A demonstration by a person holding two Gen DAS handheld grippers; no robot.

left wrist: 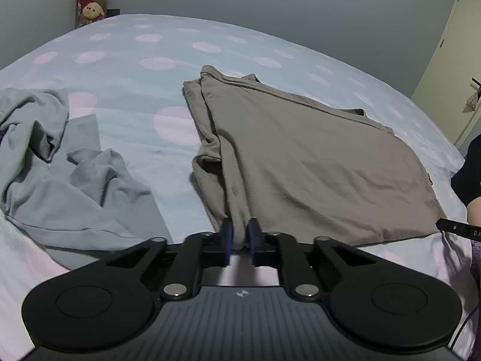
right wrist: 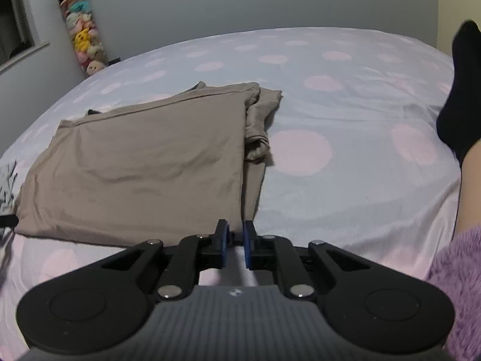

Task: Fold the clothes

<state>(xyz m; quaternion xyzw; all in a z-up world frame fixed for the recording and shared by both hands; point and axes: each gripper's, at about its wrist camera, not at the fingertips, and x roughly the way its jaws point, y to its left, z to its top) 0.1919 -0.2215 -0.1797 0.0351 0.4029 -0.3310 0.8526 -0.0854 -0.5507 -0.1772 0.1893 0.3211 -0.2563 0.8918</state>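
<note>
A tan shirt (left wrist: 300, 156) lies partly folded on the bed, its sleeves tucked under along both sides. My left gripper (left wrist: 239, 234) is shut on the shirt's near left hem corner, cloth bunched between the blue pads. In the right wrist view the same tan shirt (right wrist: 144, 162) lies to the left, and my right gripper (right wrist: 235, 237) is closed to a narrow gap at its near right hem corner, with a strip of the cloth running into the pads.
A crumpled grey-blue garment (left wrist: 60, 180) lies on the bed left of the shirt. The bed sheet (right wrist: 330, 120) is pale blue with pink dots. Plush toys (right wrist: 81, 36) hang in the far corner. A person's arm (right wrist: 463, 120) in a black sleeve is at the right.
</note>
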